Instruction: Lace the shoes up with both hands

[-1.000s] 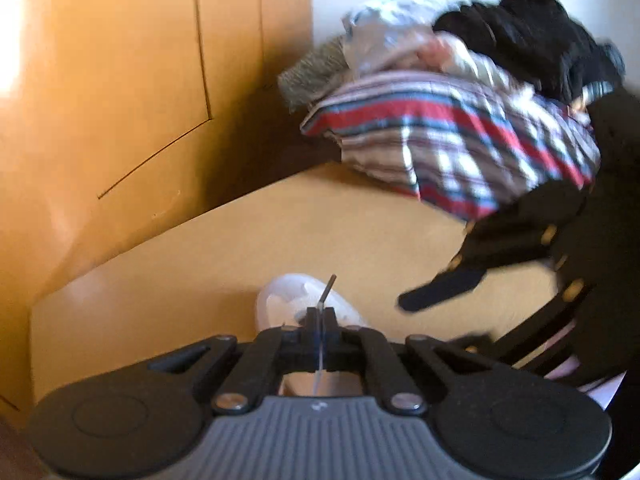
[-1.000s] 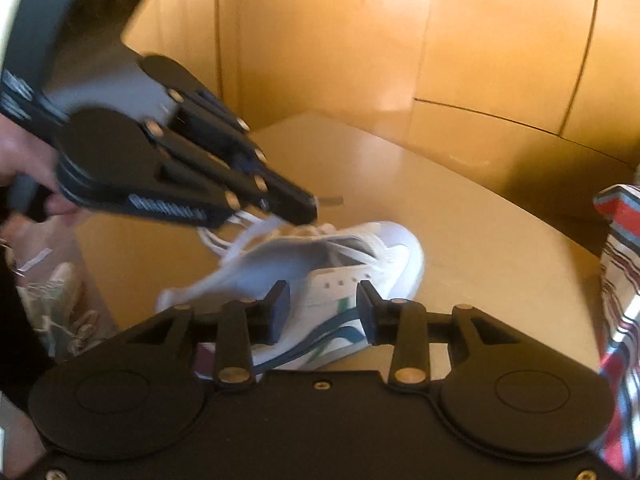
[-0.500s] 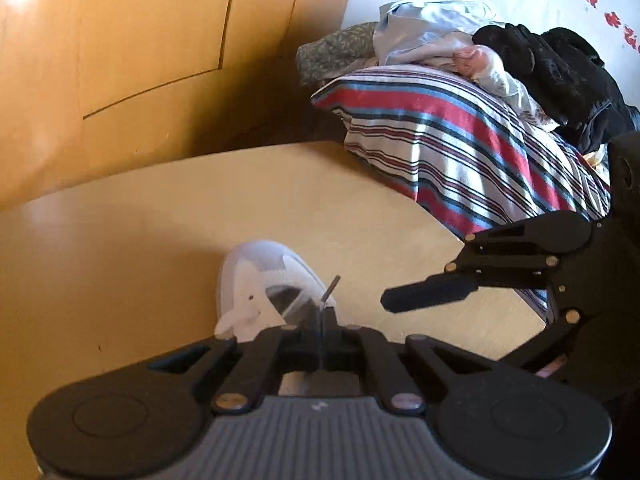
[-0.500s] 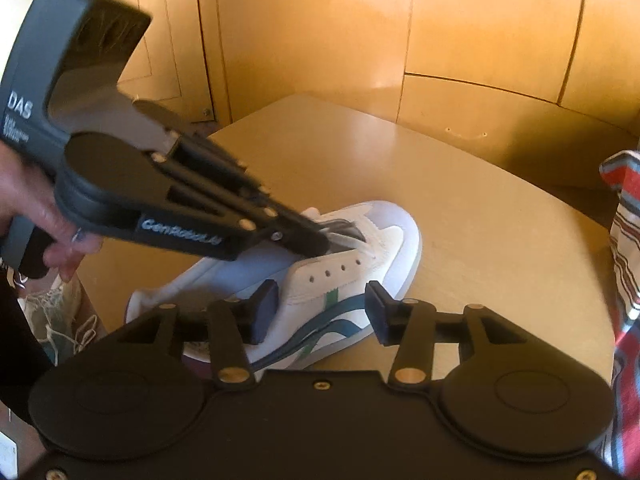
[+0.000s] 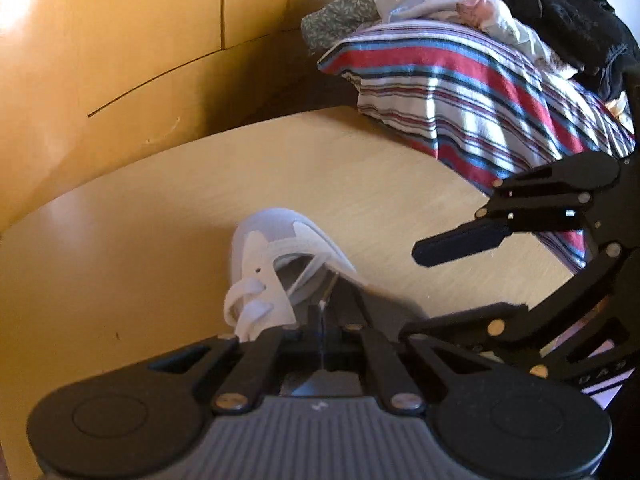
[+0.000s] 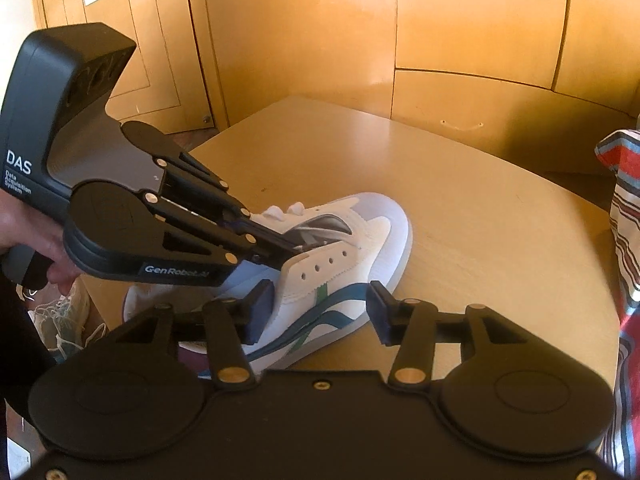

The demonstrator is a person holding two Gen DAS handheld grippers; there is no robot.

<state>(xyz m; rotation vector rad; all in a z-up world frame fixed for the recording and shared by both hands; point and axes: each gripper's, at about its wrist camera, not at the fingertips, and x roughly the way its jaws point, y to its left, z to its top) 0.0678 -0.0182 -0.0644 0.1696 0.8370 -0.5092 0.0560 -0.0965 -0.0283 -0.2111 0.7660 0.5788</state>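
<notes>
A white sneaker (image 6: 344,256) with teal and green side stripes lies on the round wooden table (image 6: 480,216), toe pointing away; it also shows in the left wrist view (image 5: 280,256). My left gripper (image 6: 294,254) is shut on the white shoelace's tip (image 5: 326,292) and reaches down into the shoe's throat by the right-hand eyelet row (image 6: 324,264). White lace loops (image 5: 244,300) show on the far eyelet side. My right gripper (image 6: 320,312) is open, its jaws spread on either side of the shoe's near flank, apart from it.
A striped red, white and blue blanket (image 5: 472,92) with piled clothes (image 5: 552,12) lies beyond the table's right edge. Wooden wall panels (image 6: 440,20) stand behind. Another pair of shoes (image 6: 64,320) lies on the floor at the left.
My left gripper has lowered with the lace tip into the shoe's throat. My right gripper has opened wider and come closer to the shoe's side.
</notes>
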